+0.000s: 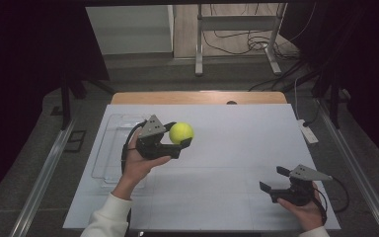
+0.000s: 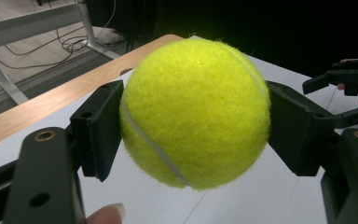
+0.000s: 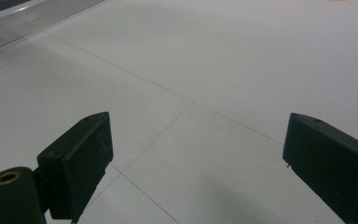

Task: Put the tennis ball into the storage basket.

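My left gripper [image 1: 181, 140] squeezes the yellow ball [image 1: 181, 132] above the middle of the table [image 1: 237, 148]. My right gripper [image 1: 272, 180] waits wide open near the front right corner.

One tennis ball [image 1: 181, 132], one clear tray [image 1: 109, 148], two grippers, one white table [image 1: 237, 163].

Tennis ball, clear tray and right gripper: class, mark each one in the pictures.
tennis ball [image 2: 193, 112], left gripper view, middle of the yellow felt.
clear tray [image 1: 109, 148], high view, bare floor of the tray left of the hand.
right gripper [image 1: 274, 178], high view, midway between its open jaw tips.
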### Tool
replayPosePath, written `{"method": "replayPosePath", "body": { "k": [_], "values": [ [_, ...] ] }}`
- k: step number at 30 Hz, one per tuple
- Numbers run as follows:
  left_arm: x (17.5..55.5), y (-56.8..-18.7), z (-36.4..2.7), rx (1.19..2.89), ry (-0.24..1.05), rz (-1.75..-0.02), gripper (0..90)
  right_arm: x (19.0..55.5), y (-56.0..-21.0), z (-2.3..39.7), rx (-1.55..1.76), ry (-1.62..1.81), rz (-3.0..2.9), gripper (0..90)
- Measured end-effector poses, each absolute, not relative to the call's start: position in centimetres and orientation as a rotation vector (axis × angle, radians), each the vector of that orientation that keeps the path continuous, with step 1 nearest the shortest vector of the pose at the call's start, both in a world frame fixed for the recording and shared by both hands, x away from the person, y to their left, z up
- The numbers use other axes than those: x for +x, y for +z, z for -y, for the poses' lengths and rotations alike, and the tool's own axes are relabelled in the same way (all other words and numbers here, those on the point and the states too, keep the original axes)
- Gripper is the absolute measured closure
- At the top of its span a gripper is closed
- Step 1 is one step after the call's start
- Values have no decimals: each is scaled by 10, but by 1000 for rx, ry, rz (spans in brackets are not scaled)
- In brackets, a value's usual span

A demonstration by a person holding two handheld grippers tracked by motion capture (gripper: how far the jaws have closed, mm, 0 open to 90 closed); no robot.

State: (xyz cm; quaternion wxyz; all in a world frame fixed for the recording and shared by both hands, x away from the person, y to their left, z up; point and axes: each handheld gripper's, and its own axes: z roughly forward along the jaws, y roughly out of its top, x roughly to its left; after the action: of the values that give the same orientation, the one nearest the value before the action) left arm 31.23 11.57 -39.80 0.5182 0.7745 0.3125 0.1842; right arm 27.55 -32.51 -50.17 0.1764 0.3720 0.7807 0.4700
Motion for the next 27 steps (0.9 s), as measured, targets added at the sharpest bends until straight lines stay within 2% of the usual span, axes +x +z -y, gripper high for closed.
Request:
{"method": "replayPosePath", "body": {
  "k": [27],
  "values": [
    [317, -395, -139, 1805, 501, -811, 263, 275, -501, 325, 1053, 1332, -2207, 88]
  ]
}}
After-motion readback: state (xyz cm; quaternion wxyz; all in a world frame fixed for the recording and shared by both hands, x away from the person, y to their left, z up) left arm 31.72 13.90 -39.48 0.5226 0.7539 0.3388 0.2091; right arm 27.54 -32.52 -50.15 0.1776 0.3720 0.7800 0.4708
